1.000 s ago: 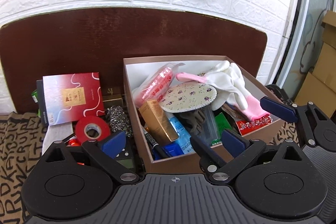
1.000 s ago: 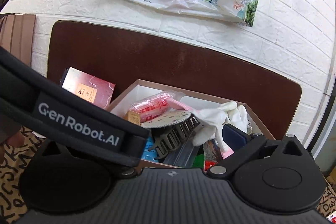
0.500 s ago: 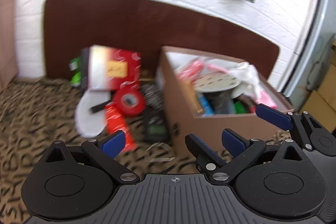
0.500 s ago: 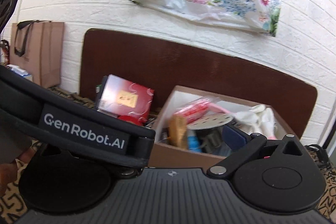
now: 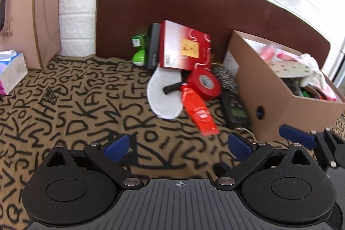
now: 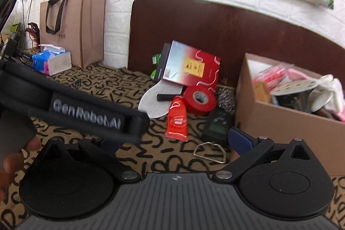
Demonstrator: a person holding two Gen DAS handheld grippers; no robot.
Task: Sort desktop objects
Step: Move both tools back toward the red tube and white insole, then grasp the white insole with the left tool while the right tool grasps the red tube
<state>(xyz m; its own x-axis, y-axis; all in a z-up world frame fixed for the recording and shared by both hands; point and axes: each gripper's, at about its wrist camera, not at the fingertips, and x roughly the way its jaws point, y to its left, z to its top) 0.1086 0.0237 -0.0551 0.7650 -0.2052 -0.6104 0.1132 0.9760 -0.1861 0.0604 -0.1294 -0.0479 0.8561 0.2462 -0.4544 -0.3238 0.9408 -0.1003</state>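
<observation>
In the left wrist view the left gripper (image 5: 180, 144) fills the bottom of the frame, its blue-padded fingers spread wide with nothing but the letter-patterned cloth (image 5: 64, 105) between them. At the far left stand a tissue pack (image 5: 10, 70) and a brown paper bag (image 5: 36, 14). Near the centre, well above the spread fingers, lies the loose clutter: a green bottle (image 5: 139, 51) and a dark box (image 5: 153, 46) against the brown board, a red and silver gift box (image 5: 185, 46) leaning over them, a white insole (image 5: 165, 92) with a black marker (image 5: 172, 86) lying on it, a red pouch (image 5: 197, 109) pointing down toward the gap between the fingers, a red tape roll (image 5: 204, 83) touching the pouch's upper end, a steel scourer (image 5: 226, 79) behind it and a black hand scale (image 5: 236, 109) just beside the cardboard box (image 5: 280, 109). That box sits at centre right, packed with items including a round dotted disc (image 5: 291, 68) and white gloves (image 5: 312, 68). At the lower right edge the right gripper (image 5: 297, 137) shows one blue pad.

In the right wrist view the right gripper (image 6: 172, 139) is released too, though its left finger is hidden behind the strap of the other tool. The pouch (image 6: 177, 120), tape roll (image 6: 199, 99) and scale (image 6: 216, 124) lie just above the open gap, the box (image 6: 280, 122) at right.
</observation>
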